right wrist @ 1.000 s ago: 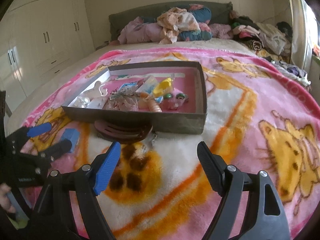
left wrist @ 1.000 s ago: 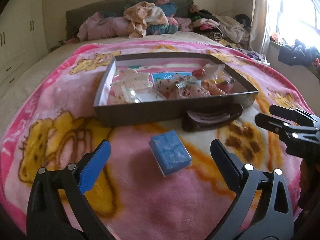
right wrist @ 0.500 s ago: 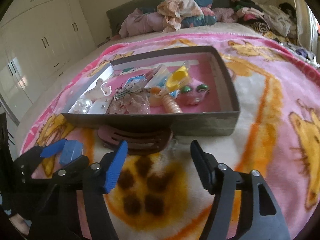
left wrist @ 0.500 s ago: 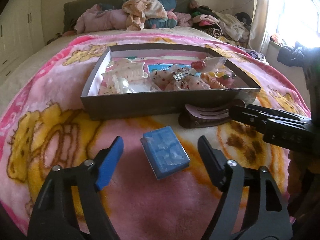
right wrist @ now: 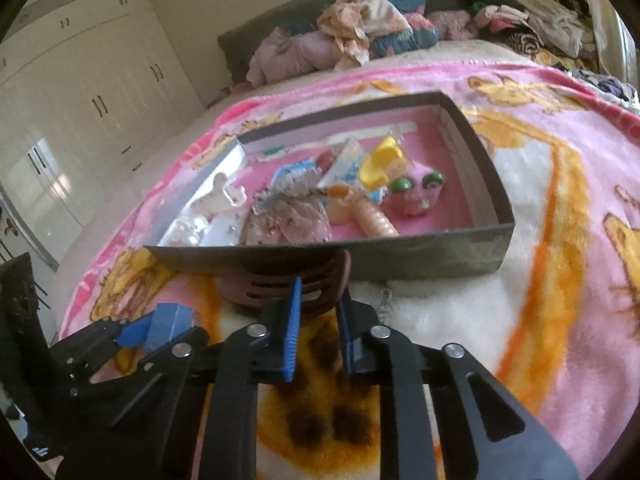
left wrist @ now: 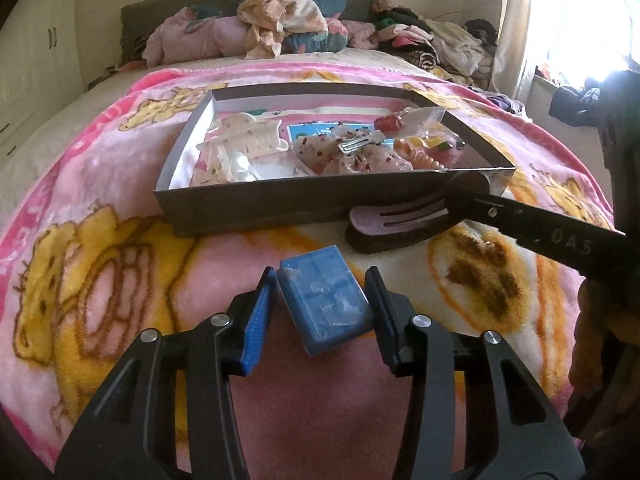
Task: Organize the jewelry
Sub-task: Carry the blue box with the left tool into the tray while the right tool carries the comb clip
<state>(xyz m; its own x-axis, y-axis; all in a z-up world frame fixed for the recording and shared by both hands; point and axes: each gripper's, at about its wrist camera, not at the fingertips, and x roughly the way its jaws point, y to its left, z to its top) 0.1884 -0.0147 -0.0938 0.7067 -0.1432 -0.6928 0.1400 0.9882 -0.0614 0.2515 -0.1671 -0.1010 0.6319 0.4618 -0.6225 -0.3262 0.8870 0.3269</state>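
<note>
A small blue box [left wrist: 325,297] lies on the pink blanket, between the fingers of my left gripper [left wrist: 322,308], which has closed in on its sides. It also shows in the right wrist view [right wrist: 170,322]. A dark pink hair claw [left wrist: 400,226] lies against the front wall of the grey tray [left wrist: 280,204]. My right gripper [right wrist: 318,326] has its jaws narrowed around the claw's [right wrist: 292,288] near end. The tray [right wrist: 420,264] holds several hair clips, packets and trinkets.
The pink cartoon blanket [left wrist: 100,264] covers the bed. Piled clothes [left wrist: 280,28] lie at the headboard. White wardrobes [right wrist: 80,92] stand to the left, and a bright window [left wrist: 580,20] is at the right.
Both grippers moved forward and narrowed: the left closed around the blue box, the right around the hair claw's end.
</note>
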